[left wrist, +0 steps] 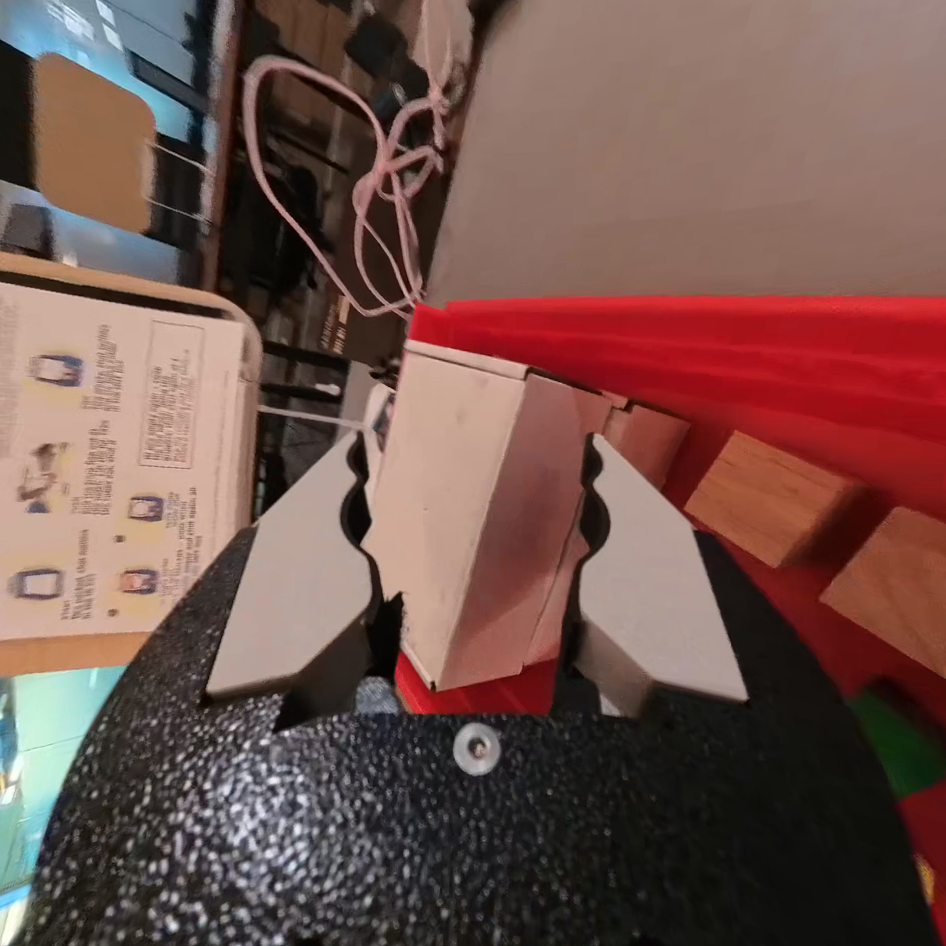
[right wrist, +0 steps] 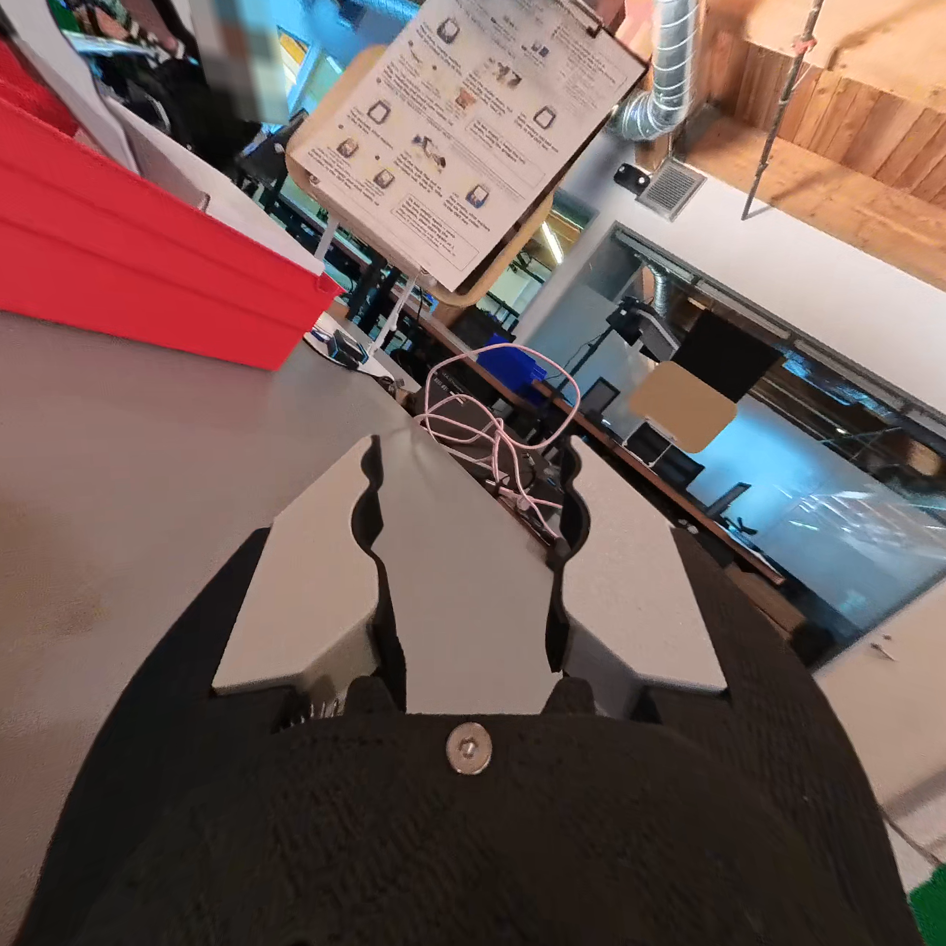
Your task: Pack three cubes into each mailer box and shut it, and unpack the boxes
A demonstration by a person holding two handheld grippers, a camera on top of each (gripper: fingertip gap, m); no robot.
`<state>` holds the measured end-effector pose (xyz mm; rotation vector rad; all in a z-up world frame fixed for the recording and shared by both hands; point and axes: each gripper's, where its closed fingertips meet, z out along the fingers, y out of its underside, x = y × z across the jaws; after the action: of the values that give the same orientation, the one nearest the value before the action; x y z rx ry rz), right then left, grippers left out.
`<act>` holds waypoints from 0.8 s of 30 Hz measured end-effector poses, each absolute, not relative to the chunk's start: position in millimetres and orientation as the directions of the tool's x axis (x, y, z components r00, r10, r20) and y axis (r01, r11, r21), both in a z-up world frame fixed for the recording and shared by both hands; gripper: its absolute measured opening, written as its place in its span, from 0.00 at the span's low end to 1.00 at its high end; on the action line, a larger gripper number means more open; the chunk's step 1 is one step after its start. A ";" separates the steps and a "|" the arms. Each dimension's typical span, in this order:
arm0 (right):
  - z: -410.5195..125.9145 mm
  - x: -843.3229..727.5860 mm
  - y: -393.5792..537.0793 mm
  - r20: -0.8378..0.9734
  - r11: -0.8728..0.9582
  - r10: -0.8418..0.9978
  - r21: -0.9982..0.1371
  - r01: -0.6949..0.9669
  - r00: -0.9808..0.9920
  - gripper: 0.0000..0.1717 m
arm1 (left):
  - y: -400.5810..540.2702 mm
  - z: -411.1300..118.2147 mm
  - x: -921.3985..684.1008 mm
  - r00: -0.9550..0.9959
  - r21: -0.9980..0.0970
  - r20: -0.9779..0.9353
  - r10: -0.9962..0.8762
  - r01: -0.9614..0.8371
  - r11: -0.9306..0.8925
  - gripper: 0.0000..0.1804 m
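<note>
Gripping white mailer box [left wrist: 460, 491] over red bin rim [left wrist: 665, 327].

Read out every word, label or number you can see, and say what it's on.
Printed sheet on the clipboard: text and small pictures, too blurred to read.
Dark box under the pink cable: pale lettering, too small to read.
Mailer box, wooden cubes: no writing visible.

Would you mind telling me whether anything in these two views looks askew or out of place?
The white cardboard mailer box stands tilted on edge between the left gripper's fingers, over the red bin holding loose wooden cubes. A tangled pink cable hangs off the grey table's edge.
</note>
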<state>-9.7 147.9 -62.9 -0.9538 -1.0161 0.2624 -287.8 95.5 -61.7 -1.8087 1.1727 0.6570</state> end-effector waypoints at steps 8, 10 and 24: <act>-73.9 -7.1 166.1 0.576 0.525 0.608 -0.808 0.268 0.546 0.38 | 107.1 -99.6 -302.4 0.444 -0.331 -0.677 -0.587 -0.896 -0.296 0.52; -76.8 -5.7 170.6 0.549 0.492 0.628 -0.829 0.264 0.552 0.38 | 110.8 -98.9 -308.6 0.426 -0.306 -0.697 -0.577 -0.904 -0.298 0.50; -80.6 -7.2 172.0 0.550 0.477 0.629 -0.831 0.286 0.550 0.37 | 131.3 -25.6 -325.0 0.084 -0.074 -0.995 -0.049 -0.982 -0.173 0.28</act>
<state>-7.2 172.0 -80.6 -1.0977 -1.0135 0.2604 -325.0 131.3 -25.6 -1.4133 1.1048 1.2467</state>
